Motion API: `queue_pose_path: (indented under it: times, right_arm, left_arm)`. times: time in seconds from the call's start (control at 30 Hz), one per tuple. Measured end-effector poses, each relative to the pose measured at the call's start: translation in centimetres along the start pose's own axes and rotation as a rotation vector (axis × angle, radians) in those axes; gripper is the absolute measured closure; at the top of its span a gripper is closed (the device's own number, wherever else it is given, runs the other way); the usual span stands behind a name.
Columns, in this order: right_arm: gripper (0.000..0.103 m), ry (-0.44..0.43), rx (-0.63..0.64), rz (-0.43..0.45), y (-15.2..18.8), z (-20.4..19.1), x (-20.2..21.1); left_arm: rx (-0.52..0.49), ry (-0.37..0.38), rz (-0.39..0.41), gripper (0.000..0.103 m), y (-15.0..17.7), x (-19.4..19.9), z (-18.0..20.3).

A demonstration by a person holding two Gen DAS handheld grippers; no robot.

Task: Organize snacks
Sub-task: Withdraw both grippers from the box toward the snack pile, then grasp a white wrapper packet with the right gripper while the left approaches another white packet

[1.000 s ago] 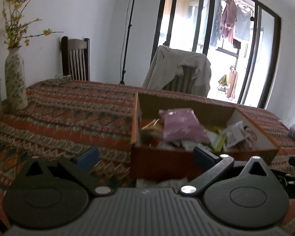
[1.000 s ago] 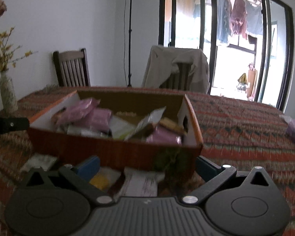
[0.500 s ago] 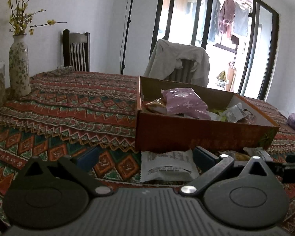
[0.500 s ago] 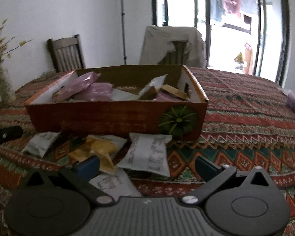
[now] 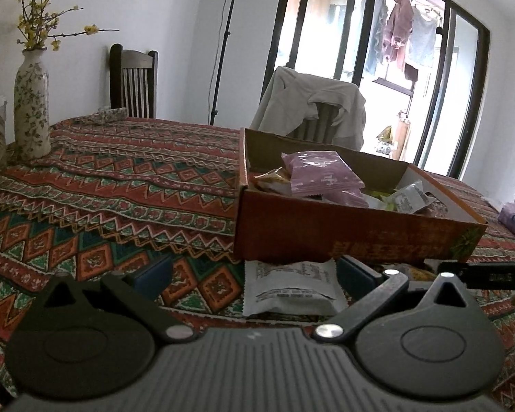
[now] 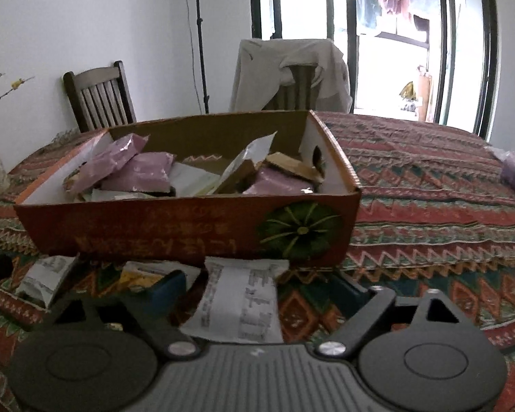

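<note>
In the right wrist view, my right gripper [image 6: 254, 292] hangs low over the desk [image 6: 429, 226], and a white snack packet [image 6: 243, 304] lies straight ahead of it in the lower middle of the frame, between the two fingers. Its long axis runs away from me toward the orange box [image 6: 189, 233], so it goes along the line of the fingers and the jaws stand across its short side. The jaws are closing now, but the pads do not press the packet yet; I see a gap on both sides, wider on the right one. A yellow packet [image 6: 137, 276] lies just left of it, near the left finger [image 6: 166, 288], and I judge it could be caught by mistake. In the left wrist view, my left gripper [image 5: 254, 276] is released and wide, holding nothing, with another white packet [image 5: 292, 286] before it, its long side across the frame. The right one is the nearer to a grasp.
</note>
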State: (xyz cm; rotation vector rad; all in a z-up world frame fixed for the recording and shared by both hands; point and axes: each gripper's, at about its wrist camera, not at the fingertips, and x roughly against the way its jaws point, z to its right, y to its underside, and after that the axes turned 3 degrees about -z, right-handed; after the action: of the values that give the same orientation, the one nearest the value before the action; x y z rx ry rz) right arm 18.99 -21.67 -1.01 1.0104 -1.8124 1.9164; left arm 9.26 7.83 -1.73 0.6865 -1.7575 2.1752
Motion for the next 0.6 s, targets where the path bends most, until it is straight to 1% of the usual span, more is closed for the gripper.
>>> queue_pose_path:
  times: [0.03,0.07,0.13,0.17,0.2,0.23,0.37,0.5,0.6]
  right_arm:
    - [0.026,0.0,0.003,-0.007,0.0,-0.1,-0.3]
    - [0.028,-0.006,0.008,-0.014,0.1,-0.2,-0.7]
    - [0.039,-0.019,0.017,-0.028,0.3,-0.2,-1.2]
    - [0.041,-0.01,0.031,-0.023,0.3,-0.4,-1.2]
    - [0.049,-0.013,0.037,-0.022,0.4,-0.5,-1.2]
    - [0.059,-0.025,0.045,-0.019,0.5,-0.5,-1.1]
    - [0.061,-0.035,0.07,0.006,0.8,-0.4,-0.5]
    - [0.061,-0.031,0.06,0.056,0.8,0.5,0.5]
    - [0.061,0.005,0.06,0.099,0.8,1.7,1.2]
  left_arm:
    - [0.0,-0.002,-0.002,0.0,0.0,0.0,0.0]
    - [0.0,-0.003,-0.005,0.0,0.0,-0.1,0.0]
    - [0.002,-0.003,-0.008,0.0,0.0,-0.2,0.0]
    - [0.003,-0.004,-0.008,0.0,0.0,-0.2,0.0]
    - [0.003,-0.006,-0.009,0.0,0.0,-0.2,0.0]
    - [0.002,-0.008,-0.009,0.0,0.0,-0.2,0.0]
    - [-0.001,-0.016,-0.012,0.0,0.1,-0.3,0.1]
    - [-0.001,-0.025,-0.02,0.0,0.0,-0.4,0.1]
    - [-0.002,-0.031,-0.026,0.0,0.0,-0.4,0.1]
